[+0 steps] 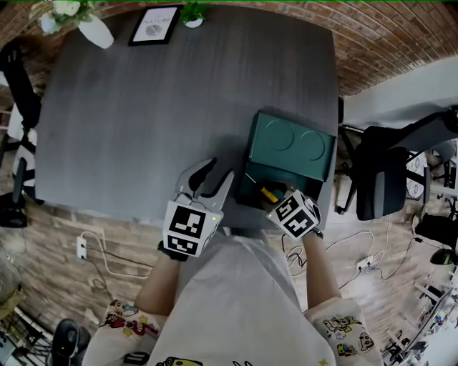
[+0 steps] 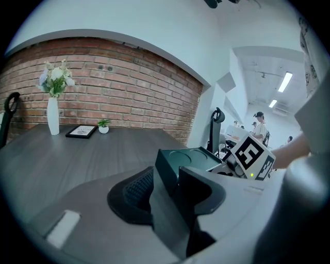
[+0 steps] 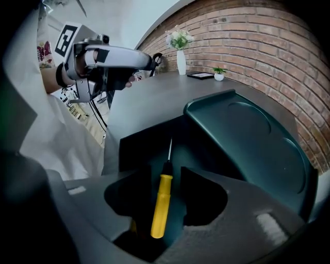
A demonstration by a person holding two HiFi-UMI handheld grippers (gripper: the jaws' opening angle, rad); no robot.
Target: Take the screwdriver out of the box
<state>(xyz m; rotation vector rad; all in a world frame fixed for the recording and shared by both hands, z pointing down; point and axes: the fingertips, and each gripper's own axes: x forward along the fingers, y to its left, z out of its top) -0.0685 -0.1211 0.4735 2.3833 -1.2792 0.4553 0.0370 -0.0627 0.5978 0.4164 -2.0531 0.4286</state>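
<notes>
The grey table (image 1: 157, 121) bears a box (image 1: 290, 146), vase (image 1: 96, 32), frame (image 1: 154, 25) and plant (image 1: 193, 13).

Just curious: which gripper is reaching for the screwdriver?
The right gripper, jaws either side of the screwdriver in the box; the left gripper hovers outside.

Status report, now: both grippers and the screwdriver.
Left gripper open, empty, beside the dark green plastic box. Right gripper open, jaws either side of the yellow-handled screwdriver in the box, not closed on it. Box open, nothing blocking.
</notes>
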